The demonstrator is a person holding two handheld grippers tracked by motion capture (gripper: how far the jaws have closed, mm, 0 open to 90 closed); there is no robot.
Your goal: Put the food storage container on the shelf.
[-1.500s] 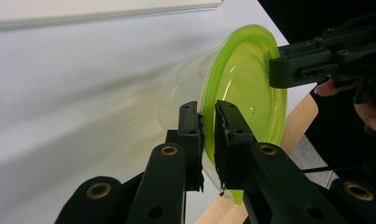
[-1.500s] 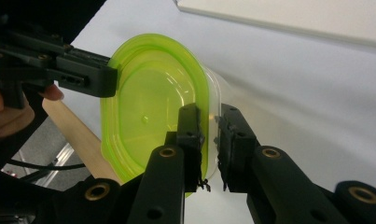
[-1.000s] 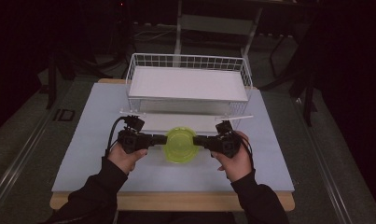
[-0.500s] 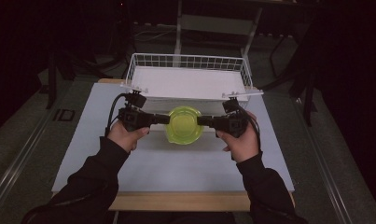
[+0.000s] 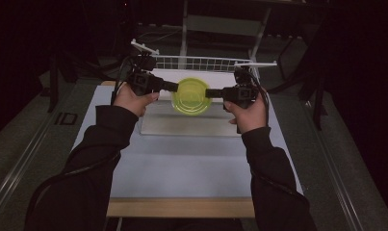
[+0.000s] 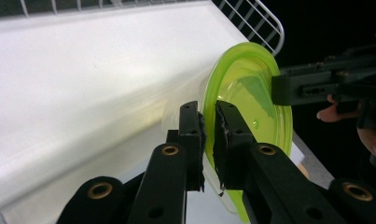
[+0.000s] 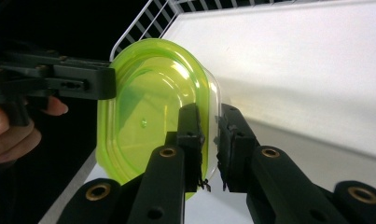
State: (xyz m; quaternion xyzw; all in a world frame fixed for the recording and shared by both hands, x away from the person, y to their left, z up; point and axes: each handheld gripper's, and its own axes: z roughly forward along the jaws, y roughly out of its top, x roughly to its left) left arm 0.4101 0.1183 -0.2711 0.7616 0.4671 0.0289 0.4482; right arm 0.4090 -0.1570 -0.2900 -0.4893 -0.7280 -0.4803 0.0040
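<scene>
A yellow-green lidded container hangs in the air between my two grippers, over the near wall of the white wire basket. My left gripper is shut on its left rim, and my right gripper is shut on its right rim. In the left gripper view the jaws pinch the edge of the container, with the right gripper on the far edge. In the right gripper view the jaws clamp the clear rim of the container, and the left gripper grips the opposite side.
The basket has a white lining and wire walls. It stands at the far end of the pale table. Dark floor and stands surround the table.
Both hands have risen and moved away from the person toward the basket, carrying the container between them. The grip on both sides is unchanged.
</scene>
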